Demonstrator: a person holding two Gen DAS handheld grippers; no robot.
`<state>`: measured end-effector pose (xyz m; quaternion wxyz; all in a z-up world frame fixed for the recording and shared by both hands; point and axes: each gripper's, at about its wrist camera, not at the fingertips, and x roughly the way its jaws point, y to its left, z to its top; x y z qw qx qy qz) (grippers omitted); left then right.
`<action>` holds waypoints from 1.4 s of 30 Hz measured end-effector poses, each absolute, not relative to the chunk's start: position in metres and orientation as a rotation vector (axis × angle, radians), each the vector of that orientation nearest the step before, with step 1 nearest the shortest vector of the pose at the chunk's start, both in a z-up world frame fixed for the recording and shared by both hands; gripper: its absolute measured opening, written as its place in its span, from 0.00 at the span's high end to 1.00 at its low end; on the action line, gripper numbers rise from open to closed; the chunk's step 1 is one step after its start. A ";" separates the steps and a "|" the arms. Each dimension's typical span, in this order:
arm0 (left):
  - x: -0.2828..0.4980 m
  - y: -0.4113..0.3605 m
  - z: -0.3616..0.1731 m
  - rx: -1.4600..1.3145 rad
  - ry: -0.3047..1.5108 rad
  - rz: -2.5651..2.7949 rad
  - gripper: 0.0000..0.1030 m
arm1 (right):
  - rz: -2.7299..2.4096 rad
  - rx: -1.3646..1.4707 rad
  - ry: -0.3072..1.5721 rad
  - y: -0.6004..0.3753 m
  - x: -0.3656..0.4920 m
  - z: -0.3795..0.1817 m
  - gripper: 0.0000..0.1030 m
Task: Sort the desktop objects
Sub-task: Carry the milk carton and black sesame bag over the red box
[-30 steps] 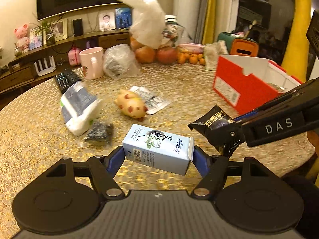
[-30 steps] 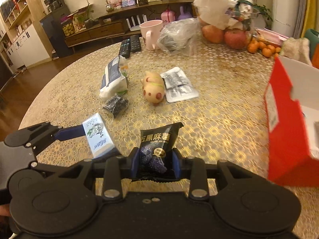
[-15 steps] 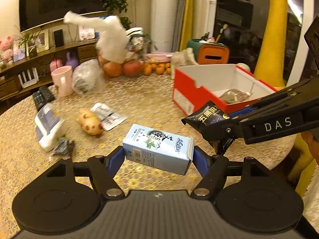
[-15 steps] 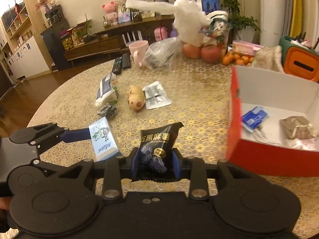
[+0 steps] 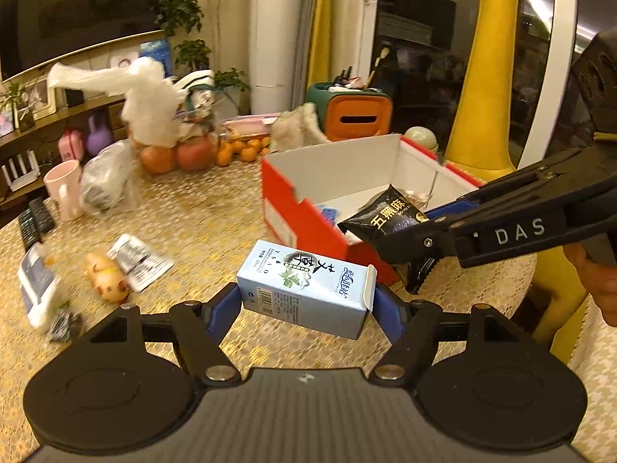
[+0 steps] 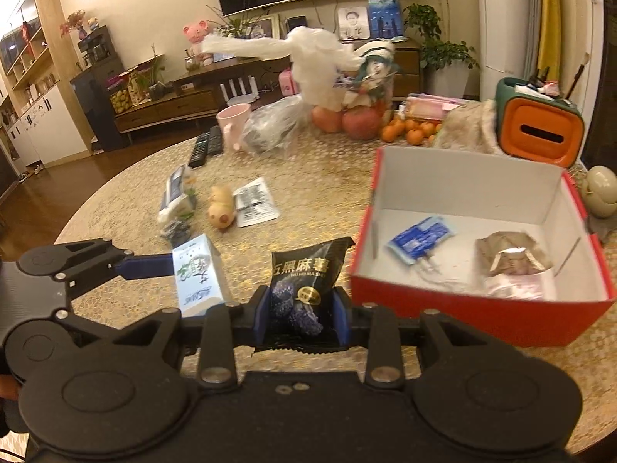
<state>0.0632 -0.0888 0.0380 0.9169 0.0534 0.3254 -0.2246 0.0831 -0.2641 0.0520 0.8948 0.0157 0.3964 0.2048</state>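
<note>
Carton (image 5: 306,287) pinched in my left tongs (image 5: 306,303), pads on its 2 short ends, long axis crosswise to the tongs and roughly level, held clear of the worktop (image 5: 200,227). Black snack pouch (image 6: 304,285) pinched in my right tongs (image 6: 302,322), lower half between the pads, printed top sticking up and forward. Both loads are off the worktop.

Red box (image 6: 468,308) is the likely drop point; it already holds a blue packet (image 6: 420,237) and a crumpled brown wrapper (image 6: 511,256). Open top, white inside.

Key relation: box lies ahead and to the right of both tongs. In the left view the pouch tip overlaps the box's near corner, so the right tongs are the nearer, about at the rim; I cannot tell whether the tip is inside yet. The carton sits just short of the box's near red wall (image 5: 299,216), lower than the rim as seen from the left camera.

Judgement: pouch goes in first, right tongs forward over the rim, then spread. The carton then needs a lift and a swing right; with its long axis crosswise it may catch the near wall unless raised above the rim. The 2 tongs are close together, so they could knock each other if moved at once.

Still out on the worktop, well left of the box: pig toy (image 6: 221,208), foil packet (image 6: 254,206), tissue pack (image 6: 175,195), small dark packet (image 6: 175,229).
</note>
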 end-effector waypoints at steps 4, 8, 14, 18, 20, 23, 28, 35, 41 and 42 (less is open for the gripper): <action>0.075 -0.108 0.045 0.125 0.660 -0.481 0.29 | 0.403 0.035 0.819 -0.284 0.095 0.057 0.68; 0.088 -0.124 0.051 0.139 0.649 -0.507 0.29 | 0.382 0.039 0.817 -0.303 0.106 0.059 0.68; 0.111 -0.143 0.058 0.152 0.636 -0.529 0.29 | 0.337 0.041 0.813 -0.326 0.126 0.055 0.68; 0.127 -0.153 0.062 0.162 0.631 -0.537 0.29 | 0.310 0.043 0.813 -0.340 0.139 0.052 0.68; 0.135 -0.159 0.063 0.166 0.628 -0.544 0.29 | 0.297 0.040 0.812 -0.347 0.145 0.051 0.68; 0.147 -0.167 0.065 0.183 0.625 -0.555 0.29 | 0.277 0.045 0.814 -0.357 0.153 0.049 0.68; 0.166 -0.180 0.062 0.206 0.627 -0.586 0.29 | 0.250 0.056 0.830 -0.374 0.169 0.041 0.68; 0.194 -0.196 0.054 0.231 0.663 -0.625 0.29 | 0.208 0.073 0.858 -0.396 0.187 0.027 0.68; 0.219 -0.212 0.035 0.234 0.717 -0.623 0.29 | 0.182 0.075 0.883 -0.408 0.201 0.014 0.68; 0.223 -0.216 0.032 0.236 0.726 -0.626 0.29 | 0.177 0.071 0.889 -0.409 0.203 0.010 0.68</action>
